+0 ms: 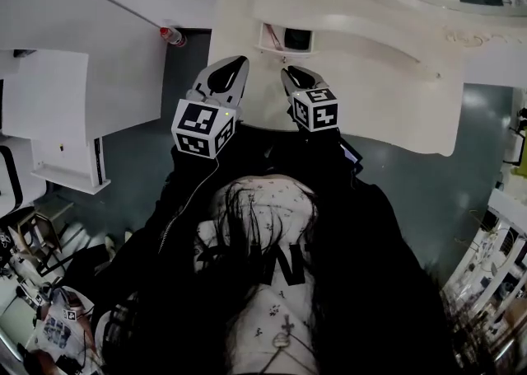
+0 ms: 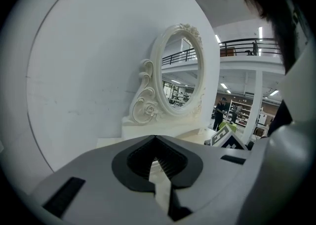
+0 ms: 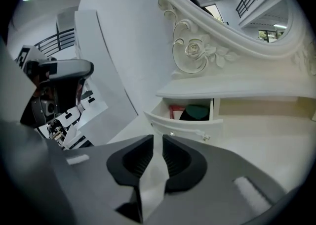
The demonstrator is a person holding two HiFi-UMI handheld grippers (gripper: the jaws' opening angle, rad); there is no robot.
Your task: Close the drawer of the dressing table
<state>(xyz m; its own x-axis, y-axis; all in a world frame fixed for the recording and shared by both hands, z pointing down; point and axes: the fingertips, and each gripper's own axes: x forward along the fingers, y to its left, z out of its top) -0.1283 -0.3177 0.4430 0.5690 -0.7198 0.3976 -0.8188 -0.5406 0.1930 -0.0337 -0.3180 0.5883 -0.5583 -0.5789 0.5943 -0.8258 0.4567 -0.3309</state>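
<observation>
The white dressing table point(image 1: 387, 77) fills the upper right of the head view. Its small drawer point(image 1: 287, 38) stands pulled out under the shelf. In the right gripper view the drawer front point(image 3: 183, 126) juts toward me, with a red thing and a dark green thing inside. My right gripper point(image 1: 290, 73) hovers just in front of the drawer, apart from it, and its pads point(image 3: 174, 157) are almost together with nothing between. My left gripper point(image 1: 239, 63) is beside it to the left, shut and empty point(image 2: 155, 140), pointing at the ornate oval mirror point(image 2: 180, 70).
A bottle with a red cap point(image 1: 171, 35) lies on the dark floor left of the table. White panels and low furniture point(image 1: 74, 93) stand at the left. The wall point(image 2: 89, 70) rises close behind the mirror. Shop shelving shows at the lower right point(image 1: 494, 283).
</observation>
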